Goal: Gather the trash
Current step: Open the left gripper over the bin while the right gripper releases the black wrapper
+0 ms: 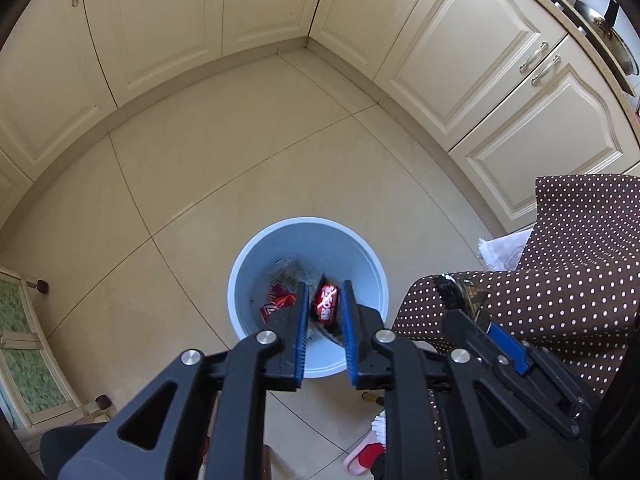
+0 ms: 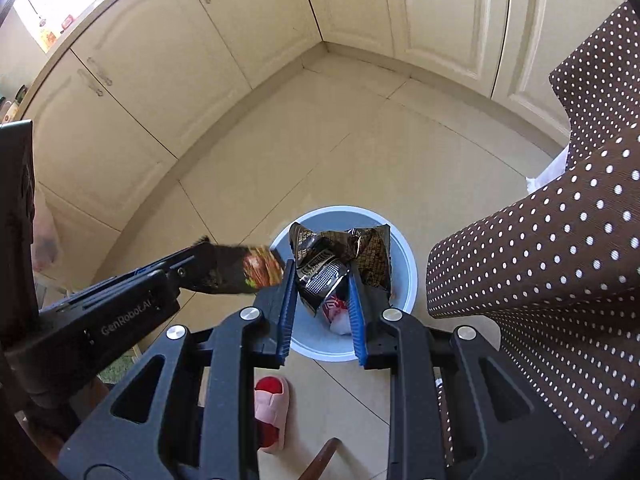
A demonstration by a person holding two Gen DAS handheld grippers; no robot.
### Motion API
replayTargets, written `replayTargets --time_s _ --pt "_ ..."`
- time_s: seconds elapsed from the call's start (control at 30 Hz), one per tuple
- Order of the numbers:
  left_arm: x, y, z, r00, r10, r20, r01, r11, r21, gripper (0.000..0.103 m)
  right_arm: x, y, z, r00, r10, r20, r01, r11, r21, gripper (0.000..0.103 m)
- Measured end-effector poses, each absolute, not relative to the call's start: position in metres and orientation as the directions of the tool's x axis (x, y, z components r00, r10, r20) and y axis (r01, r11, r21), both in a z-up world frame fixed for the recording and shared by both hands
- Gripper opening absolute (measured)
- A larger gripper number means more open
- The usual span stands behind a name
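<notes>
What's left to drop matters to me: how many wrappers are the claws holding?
2. One orange-printed wrapper in the left claw, one black-and-gold wrapper in the right claw.

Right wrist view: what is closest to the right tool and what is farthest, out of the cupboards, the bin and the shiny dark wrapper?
1. Dark wrapper, pinched in the right tool.
2. Bin, on the floor just below.
3. Cupboards, far back in the corner.
</notes>
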State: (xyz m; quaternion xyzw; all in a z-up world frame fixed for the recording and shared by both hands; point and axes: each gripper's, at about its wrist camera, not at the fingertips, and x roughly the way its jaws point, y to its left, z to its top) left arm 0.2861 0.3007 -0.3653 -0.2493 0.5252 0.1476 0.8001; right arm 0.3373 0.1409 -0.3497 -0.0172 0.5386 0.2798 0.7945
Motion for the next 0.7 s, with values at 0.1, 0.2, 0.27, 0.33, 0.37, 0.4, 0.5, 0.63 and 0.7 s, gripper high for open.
replayTargets --time_s 0.1,0.2,0.27,0.33,0.37,0.4,0.5,0.63,0.7 --pt "0.287 0.301 -0.366 0.403 -0.024 -0.915 -0.494 0.835 -0.240 0.026 0.341 0.141 -0.355 0.256 0.423 -0.869 -0.459 0.844 0.276 0.024" --pt "0.287 0.300 -0.367 0.398 -0.016 -0.917 -0.497 0.837 -0.231 0.028 0.339 0.144 -0.358 0.251 0.423 -0.871 -0.461 0.843 0.277 0.024" --pt "0.286 0.301 -0.369 0.393 -0.017 -0.919 -0.500 0.835 -0.230 0.029 0.339 0.146 -0.360 0.243 0.424 -0.872 -0.463 0.841 0.280 0.024" --pt "0.284 0.301 -0.370 0.391 -0.018 -0.920 -0.505 0.832 -0.230 0.029 0.338 0.147 -0.361 0.241 0.423 -0.873 -0.465 0.840 0.279 0.024" --pt "0.282 0.302 -0.371 0.389 -0.016 -0.921 -0.508 0.830 -0.229 0.029 0.338 0.148 -0.361 0.239 0.423 -0.874 -0.465 0.840 0.280 0.024" --pt "0.281 0.302 -0.371 0.389 -0.015 -0.921 -0.510 0.829 -0.229 0.029 0.338 0.149 -0.362 0.238 0.423 -0.874 -0.465 0.840 0.280 0.024" --pt "0.278 0.305 -0.371 0.386 -0.017 -0.923 -0.516 0.825 -0.231 0.029 0.339 0.152 -0.361 0.236 0.424 -0.875 -0.468 0.838 0.280 0.024" --pt "0.276 0.306 -0.370 0.385 -0.014 -0.923 -0.523 0.821 -0.231 0.029 0.339 0.155 -0.360 0.239 0.426 -0.873 -0.471 0.837 0.279 0.024" --pt "0.275 0.307 -0.369 0.386 -0.014 -0.922 -0.526 0.818 -0.233 0.029 0.340 0.158 -0.359 0.242 0.426 -0.872 -0.474 0.836 0.278 0.024"
